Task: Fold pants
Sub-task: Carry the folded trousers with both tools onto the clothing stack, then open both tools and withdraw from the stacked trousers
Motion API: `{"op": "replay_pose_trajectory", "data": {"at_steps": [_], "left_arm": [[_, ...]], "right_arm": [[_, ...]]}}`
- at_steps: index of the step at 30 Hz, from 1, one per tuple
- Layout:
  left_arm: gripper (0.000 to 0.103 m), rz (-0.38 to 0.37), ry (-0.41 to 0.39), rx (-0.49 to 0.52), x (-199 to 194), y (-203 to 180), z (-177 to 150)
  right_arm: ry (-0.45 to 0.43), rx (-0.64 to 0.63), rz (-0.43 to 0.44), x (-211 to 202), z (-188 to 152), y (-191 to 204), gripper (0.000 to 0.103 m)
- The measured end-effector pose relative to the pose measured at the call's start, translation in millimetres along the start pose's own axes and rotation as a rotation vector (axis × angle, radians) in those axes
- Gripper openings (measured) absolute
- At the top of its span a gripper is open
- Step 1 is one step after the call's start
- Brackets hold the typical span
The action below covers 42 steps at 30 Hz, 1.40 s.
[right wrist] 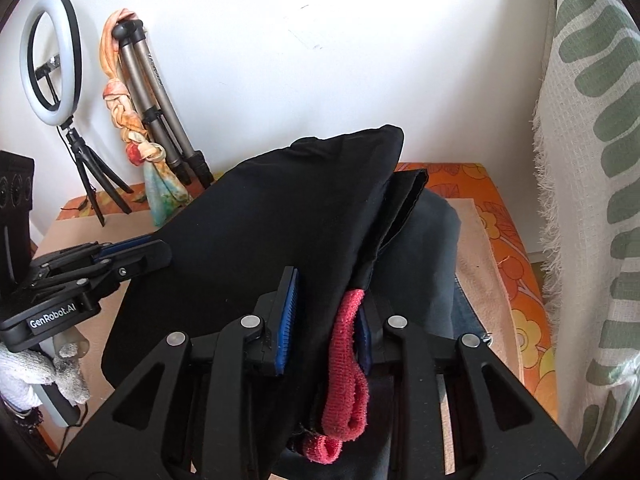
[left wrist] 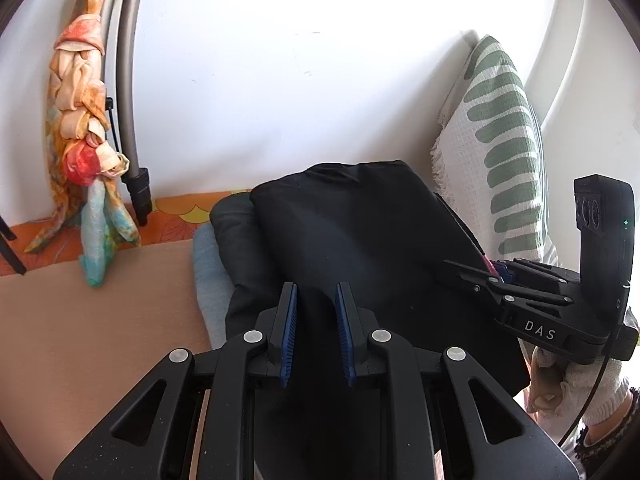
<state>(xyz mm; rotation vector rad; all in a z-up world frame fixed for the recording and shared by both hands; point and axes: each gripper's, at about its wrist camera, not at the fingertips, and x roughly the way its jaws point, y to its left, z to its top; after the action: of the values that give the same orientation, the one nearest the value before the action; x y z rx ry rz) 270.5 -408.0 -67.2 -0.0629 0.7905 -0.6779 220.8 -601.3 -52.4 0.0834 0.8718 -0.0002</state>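
Lowering folded black pants [right wrist: 256,240] onto a pile of dark garments [left wrist: 224,220]. Nearest, left tongs [left wrist: 317,334] parted a little, black cloth lying in the gap, pads not visibly pressing. Right tongs [right wrist: 328,320] likewise slack, blue pads apart around the pants' edge and red waistband [right wrist: 348,344]; likely letting go. Folding apparently done: several layers stacked, hems showing at the far end. Left to do, seemingly: release, withdraw, perhaps smooth the top. Beyond, orange floral surface [right wrist: 516,280], green-striped throw [left wrist: 504,128], tripod [right wrist: 168,104], ring light [right wrist: 50,56], white wall
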Motion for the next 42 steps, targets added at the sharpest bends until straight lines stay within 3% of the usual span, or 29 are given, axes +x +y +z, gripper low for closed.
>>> {"op": "replay_pose_trajectory", "data": {"at_steps": [3,5,8,12,16,18,27,31,37,42], "left_arm": [[0.019,0.003,-0.003,-0.003,-5.3,2.4,-0.4],[0.019,0.006,-0.006,0.003,-11.0,1.4,-0.4],[0.019,0.019,-0.019,0.034,-22.9,-5.5,-0.7],[0.029,0.028,-0.043,0.068,-41.3,-14.8,-2.4],[0.036,0.023,-0.060,0.083,-58.8,-21.0,-6.9],[0.045,0.020,-0.068,0.085,-66.6,-23.3,-10.7],[0.056,0.017,-0.092,0.090,-107.3,-24.5,-29.6],[0.064,0.007,-0.098,0.105,-128.2,-27.0,-39.7],[0.073,0.067,-0.141,0.157,-163.5,-30.8,-58.0],[0.080,0.079,-0.159,0.168,-191.8,-28.6,-72.1]], "right_arm": [[0.002,-0.046,-0.069,-2.1,-2.4,10.8,0.029],[-0.003,-0.064,-0.102,-6.1,-4.0,16.5,0.035],[-0.014,-0.053,-0.110,-15.1,-5.4,19.5,0.039],[-0.045,-0.022,-0.127,-33.2,-7.8,19.2,0.049],[-0.079,-0.026,-0.133,-54.3,-10.9,29.5,0.065],[-0.087,-0.025,-0.135,-63.1,-13.0,34.5,0.066],[-0.118,-0.008,-0.147,-98.9,-29.4,57.8,0.074],[-0.140,-0.006,-0.153,-116.5,-38.7,73.4,0.086],[-0.174,-0.047,-0.191,-142.1,-54.2,106.3,0.097],[-0.189,-0.036,-0.189,-157.7,-67.0,126.8,0.099]]}}
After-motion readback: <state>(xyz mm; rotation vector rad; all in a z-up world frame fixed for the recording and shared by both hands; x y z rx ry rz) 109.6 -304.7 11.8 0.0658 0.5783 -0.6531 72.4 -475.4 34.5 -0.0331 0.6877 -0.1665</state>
